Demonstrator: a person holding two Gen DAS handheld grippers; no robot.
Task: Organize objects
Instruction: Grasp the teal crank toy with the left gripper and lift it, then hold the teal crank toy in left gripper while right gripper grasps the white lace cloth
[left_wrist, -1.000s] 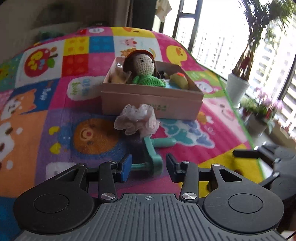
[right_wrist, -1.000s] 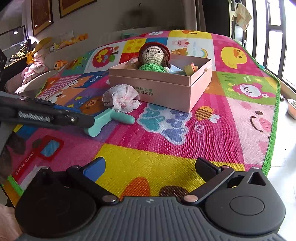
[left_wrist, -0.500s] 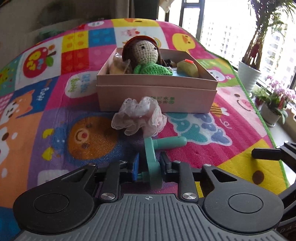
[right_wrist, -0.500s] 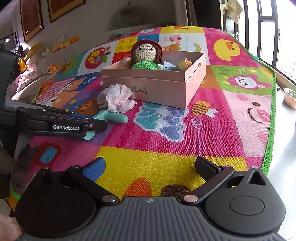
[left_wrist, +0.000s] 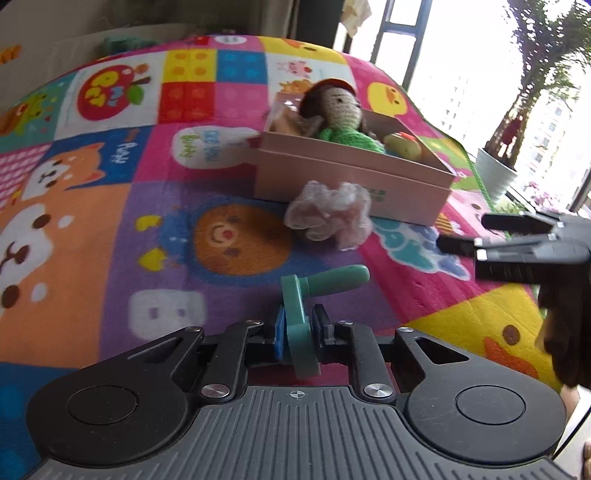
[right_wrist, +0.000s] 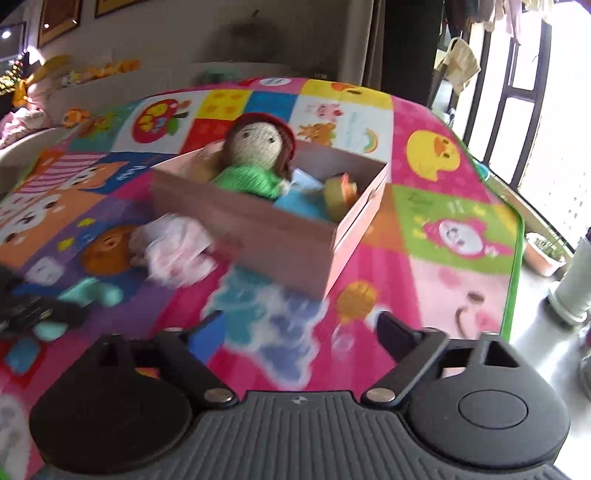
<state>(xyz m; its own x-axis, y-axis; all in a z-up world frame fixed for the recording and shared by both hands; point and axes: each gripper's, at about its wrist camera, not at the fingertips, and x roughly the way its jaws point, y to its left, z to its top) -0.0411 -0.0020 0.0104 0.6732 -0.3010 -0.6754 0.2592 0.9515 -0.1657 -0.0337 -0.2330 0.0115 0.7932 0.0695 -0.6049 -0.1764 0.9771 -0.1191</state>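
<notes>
The left gripper (left_wrist: 298, 334) is clamped on a teal plastic toy (left_wrist: 306, 306), its blue and black pads pressed against either side of the toy's flat upright plate. The toy's rounded handle sticks out to the right, over the play mat (left_wrist: 110, 229), a patchwork of bright cartoon squares; whether the toy touches the mat cannot be told from the left wrist view. In the right wrist view the teal toy (right_wrist: 92, 293) shows only as a blurred shape at the far left, behind the dark tip of the left gripper.

Just beyond the toy lies a frilly pink-and-white scrunchie (left_wrist: 330, 216), resting on the mat against the front wall of a pink cardboard box (left_wrist: 351, 184). The box stands open on the mat. Inside it a crocheted doll (left_wrist: 340, 114) with brown hair, a red cap and a green top leans at the back, and a yellow-and-orange toy (left_wrist: 402, 146) sits by the right end.

The right gripper (right_wrist: 295, 332) hovers above the mat in front of the box's near corner. Its jaws are closing, with nothing between them but the mat's pattern below. From the left wrist view it appears at the right edge as dark fingers (left_wrist: 517, 223) pointing left.

A white plant pot (left_wrist: 495, 177) stands off the mat by the window.
</notes>
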